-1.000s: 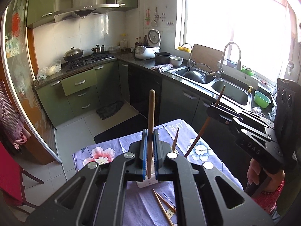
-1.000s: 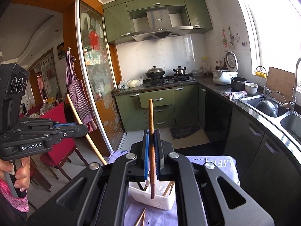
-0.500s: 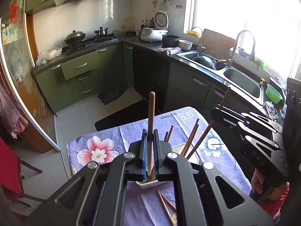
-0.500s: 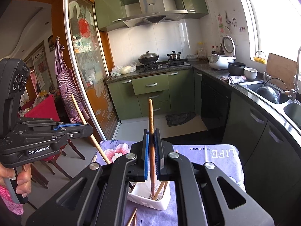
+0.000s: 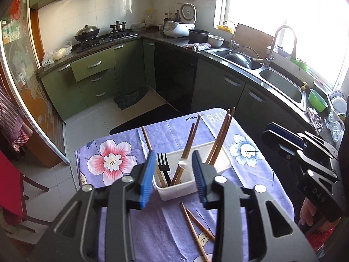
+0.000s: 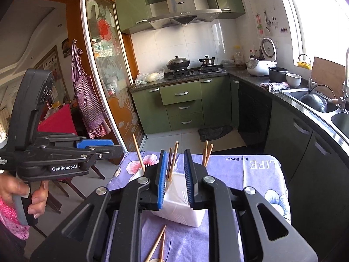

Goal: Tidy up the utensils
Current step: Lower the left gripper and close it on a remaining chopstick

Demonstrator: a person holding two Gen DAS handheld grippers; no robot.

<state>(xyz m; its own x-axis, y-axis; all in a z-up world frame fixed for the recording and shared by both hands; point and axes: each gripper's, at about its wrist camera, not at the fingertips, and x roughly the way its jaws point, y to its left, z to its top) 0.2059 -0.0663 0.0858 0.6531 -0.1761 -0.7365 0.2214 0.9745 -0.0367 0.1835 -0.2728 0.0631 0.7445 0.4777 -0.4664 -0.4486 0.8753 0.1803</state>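
Left wrist view: the left gripper (image 5: 173, 174) is opening, holding nothing, above the white box (image 5: 221, 167) where chopsticks (image 5: 220, 134) and a black fork (image 5: 162, 167) stand.

Right wrist view: the right gripper (image 6: 174, 180) is opening too; chopsticks (image 6: 172, 163) stand loose between its blue pads (image 6: 161, 185).

You're working over a soft lilac flower-printed cloth (image 5: 165, 229) on the table, with a smooth white plastic tray (image 5: 220, 163), matt brown wooden chopsticks (image 5: 220, 135) and a glossy black plastic fork (image 5: 162, 166). Your fingers (image 5: 145, 181) carry ribbed blue rubbery pads.
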